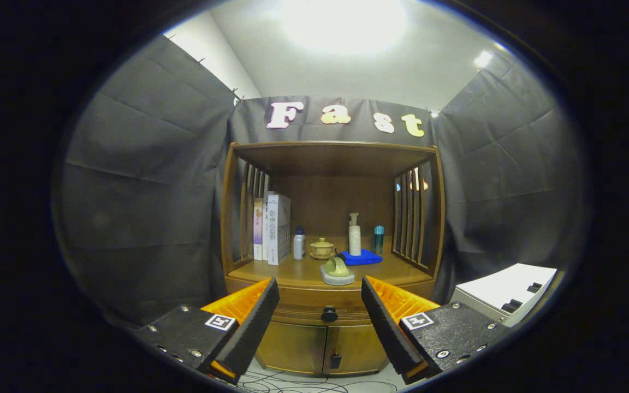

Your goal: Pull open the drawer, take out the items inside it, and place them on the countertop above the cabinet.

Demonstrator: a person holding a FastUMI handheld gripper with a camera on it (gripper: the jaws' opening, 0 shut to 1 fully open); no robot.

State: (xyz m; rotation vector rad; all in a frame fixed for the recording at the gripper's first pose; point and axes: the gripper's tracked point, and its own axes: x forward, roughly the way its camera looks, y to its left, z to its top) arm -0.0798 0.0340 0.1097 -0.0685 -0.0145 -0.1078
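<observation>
Warm brown wood makes up the cabinet (332, 333), seen from the gripper view with its drawer (303, 312) shut and its dark round knob (329, 314) centred just below the countertop (292, 270). The gripper (320, 319) is held open, its fingers spread wide with the knob in the gap between them but still beyond their tips, nothing held. On the countertop stand books (272, 228), a small white bottle (299, 244), a lidded cup (322, 248), a pump bottle (354, 234) on a blue cloth (362, 257), a teal bottle (379, 240) and a greenish item on a grey pad (337, 271). The drawer's contents are hidden. The step in hand looks like the approach: the person would do well to keep the knob centred, advance squarely, close both fingers on it, then pull straight back.
</observation>
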